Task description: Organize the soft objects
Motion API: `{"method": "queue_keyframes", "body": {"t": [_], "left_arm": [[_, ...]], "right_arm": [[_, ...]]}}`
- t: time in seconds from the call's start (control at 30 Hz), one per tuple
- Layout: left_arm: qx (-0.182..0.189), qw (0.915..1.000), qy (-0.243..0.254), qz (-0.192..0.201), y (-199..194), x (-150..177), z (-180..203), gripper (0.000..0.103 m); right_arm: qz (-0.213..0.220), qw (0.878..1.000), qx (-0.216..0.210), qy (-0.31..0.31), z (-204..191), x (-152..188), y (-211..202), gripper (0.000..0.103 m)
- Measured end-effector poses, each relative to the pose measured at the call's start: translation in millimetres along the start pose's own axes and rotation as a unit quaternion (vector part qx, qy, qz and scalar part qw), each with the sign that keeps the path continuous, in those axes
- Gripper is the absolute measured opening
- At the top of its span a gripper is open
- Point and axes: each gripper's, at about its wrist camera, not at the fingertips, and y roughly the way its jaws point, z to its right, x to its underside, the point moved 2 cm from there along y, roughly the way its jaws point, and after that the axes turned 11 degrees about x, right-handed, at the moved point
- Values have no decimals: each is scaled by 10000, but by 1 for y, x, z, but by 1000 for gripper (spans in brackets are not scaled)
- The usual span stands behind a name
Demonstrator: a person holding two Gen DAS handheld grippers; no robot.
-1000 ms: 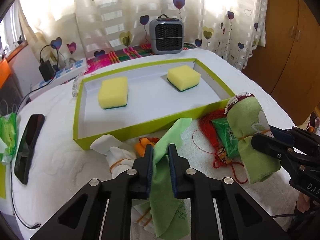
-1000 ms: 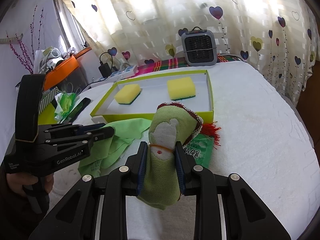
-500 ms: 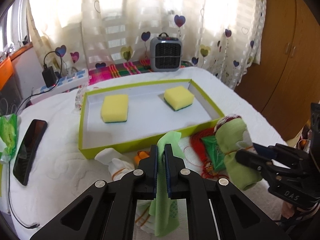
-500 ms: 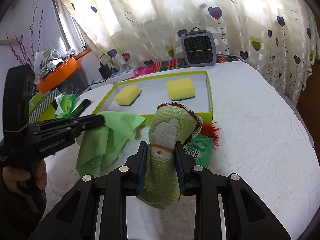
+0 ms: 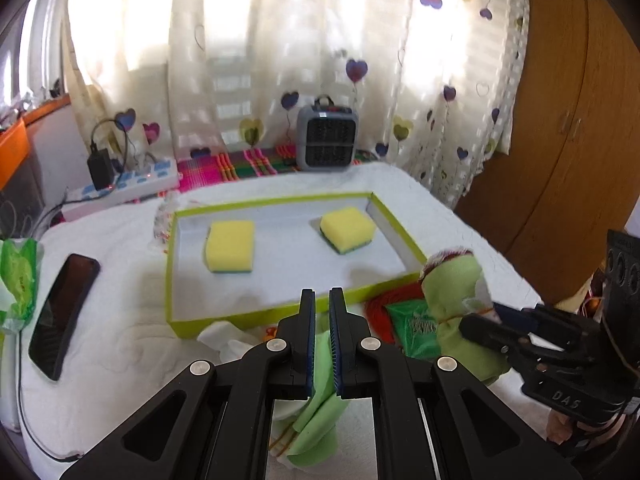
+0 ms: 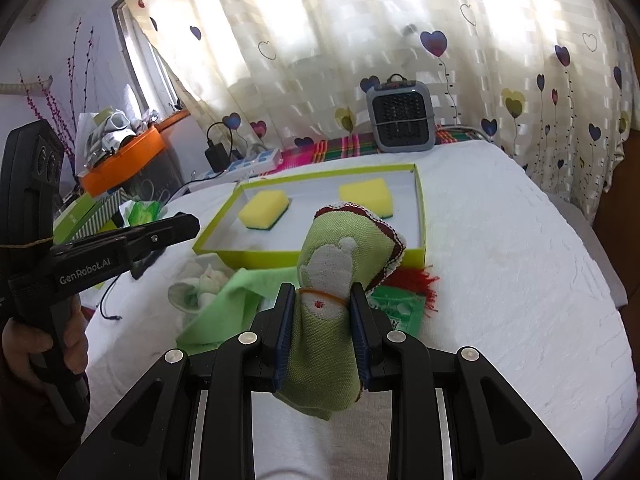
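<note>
A lime-edged tray (image 5: 280, 312) (image 6: 304, 254) on the white bed holds two yellow sponges (image 5: 230, 246) (image 5: 347, 230). My right gripper (image 6: 322, 300) is shut on a rolled green sock bundle (image 6: 332, 280) (image 5: 456, 292), held above the bed in front of the tray. My left gripper (image 5: 322, 300) (image 6: 188, 224) has its jaws nearly closed and nothing shows between the tips. A light green cloth (image 5: 320, 420) (image 6: 236, 300) lies on the bed below it. A white sock bundle (image 5: 228, 340) (image 6: 200, 284) and a green packet with red tassel (image 5: 408, 320) (image 6: 400, 308) lie in front of the tray.
A black phone (image 5: 64, 308) and a green wrapper (image 5: 16, 280) lie at the left. A grey heater (image 5: 326, 140) and a power strip (image 5: 124, 188) stand at the back. A wooden wardrobe (image 5: 568, 140) is at the right.
The left gripper rose and moved back while holding the green cloth. Now the cloth lies on the bed and no longer shows between the fingertips. The right gripper has held still.
</note>
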Motion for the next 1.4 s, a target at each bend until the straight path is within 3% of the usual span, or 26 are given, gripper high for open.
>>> {"method": "queue_keyframes", "body": {"t": [0.07,0.13,0.2,0.23,0.4,0.6,0.77,0.9,1.17,1.4], "left_arm": [[15,9999,-66,-92,5,4,-2,8],[65,9998,-75,-197,8,9,1,17],[144,9996,67,-223,10,13,8,48],[135,9994,184,-254,11,16,12,50],[-64,9954,810,-515,25,32,35,53],[-103,9923,803,-937,47,48,37,53],[332,9925,638,-984,47,51,38,53],[451,9891,772,-1169,52,61,44,53],[-111,9855,900,-1436,71,71,34,53],[-150,9857,800,-1475,78,69,29,54]], "right_arm": [[8,10000,-3,-17,-1,1,-1,28],[12,10000,-1,-9,-1,1,-1,28],[17,10000,16,12,1,2,-2,28],[20,10000,19,20,1,2,-3,28],[44,10000,43,57,5,3,-5,28],[33,9998,123,130,11,5,-6,28],[39,9997,163,194,17,6,-7,28],[26,9996,165,222,19,6,-6,28],[14,9996,169,238,20,7,-6,28],[-18,9996,151,234,20,10,-3,28]]}}
